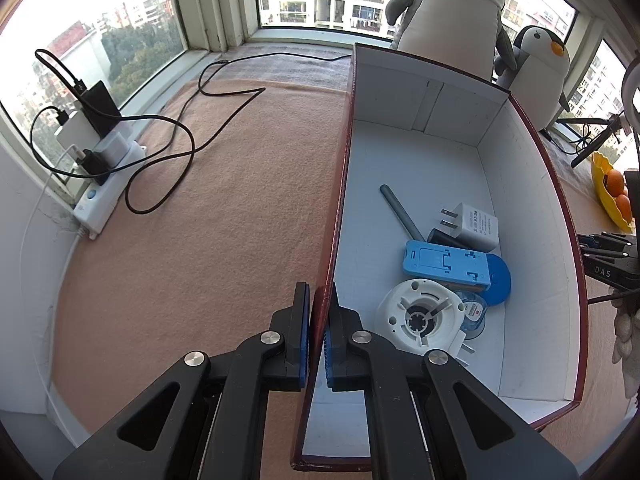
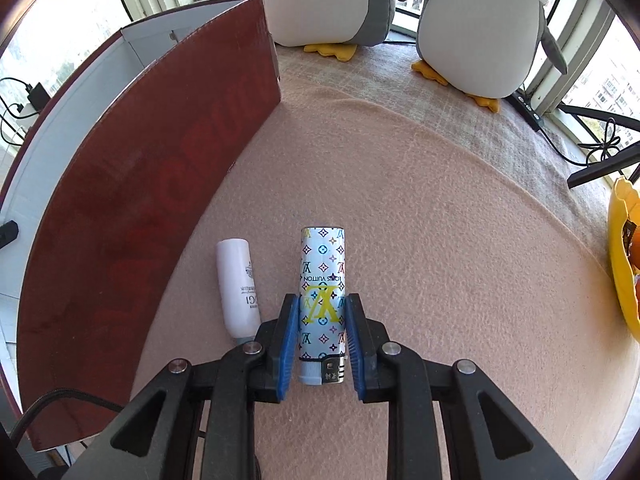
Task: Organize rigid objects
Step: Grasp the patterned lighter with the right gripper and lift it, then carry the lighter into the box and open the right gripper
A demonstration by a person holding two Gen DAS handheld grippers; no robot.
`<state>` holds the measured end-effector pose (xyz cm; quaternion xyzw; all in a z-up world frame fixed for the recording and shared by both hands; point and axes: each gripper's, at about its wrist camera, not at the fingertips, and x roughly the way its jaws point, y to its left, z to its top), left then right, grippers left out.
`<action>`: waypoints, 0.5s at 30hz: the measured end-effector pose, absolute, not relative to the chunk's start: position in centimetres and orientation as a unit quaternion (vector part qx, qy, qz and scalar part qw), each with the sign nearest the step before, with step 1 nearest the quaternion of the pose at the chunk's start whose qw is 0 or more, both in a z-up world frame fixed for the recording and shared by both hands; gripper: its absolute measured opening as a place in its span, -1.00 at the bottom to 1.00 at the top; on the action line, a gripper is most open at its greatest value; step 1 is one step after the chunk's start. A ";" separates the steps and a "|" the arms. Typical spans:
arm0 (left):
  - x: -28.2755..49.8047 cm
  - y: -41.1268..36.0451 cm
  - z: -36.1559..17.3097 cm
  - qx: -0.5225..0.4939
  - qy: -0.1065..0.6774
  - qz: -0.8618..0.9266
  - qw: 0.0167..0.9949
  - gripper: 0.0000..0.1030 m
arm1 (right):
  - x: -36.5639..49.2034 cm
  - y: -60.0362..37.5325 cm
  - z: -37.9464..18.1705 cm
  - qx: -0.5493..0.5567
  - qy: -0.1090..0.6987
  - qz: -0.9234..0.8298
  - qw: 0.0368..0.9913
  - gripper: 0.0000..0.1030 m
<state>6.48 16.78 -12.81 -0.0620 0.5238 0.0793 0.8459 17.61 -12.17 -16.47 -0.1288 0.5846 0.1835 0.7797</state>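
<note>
We see the left gripper [image 1: 318, 320] closed tight on the near part of the left wall of the box [image 1: 532, 208], one finger outside and one inside, pinching the thin red-and-white cardboard. Inside the box lie a white charger [image 1: 476, 226], a blue holder [image 1: 446, 266], a round white part [image 1: 420, 316] and a grey rod [image 1: 400, 212], grouped toward the right wall. To the right of the box, on the pink-covered surface [image 2: 460, 240], a patterned lighter [image 2: 322, 300] lies flat between the fingers of the right gripper [image 2: 322, 336]. The blue pads sit close against both of its sides, but we cannot tell whether they press on it. A white tube [image 2: 238, 288] lies just beside the lighter, nearer the box.
</note>
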 end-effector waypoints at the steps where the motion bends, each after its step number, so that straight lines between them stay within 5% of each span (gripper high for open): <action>1: 6.5 16.8 -12.8 -0.062 0.524 0.079 0.846 -0.91 | 17.4 -12.4 -16.0 -0.127 0.580 0.183 0.783 -0.60; 15: 6.5 16.7 -12.7 -0.065 0.529 0.076 0.843 -0.90 | 16.2 -10.3 -7.9 -0.100 0.504 0.230 0.826 -0.60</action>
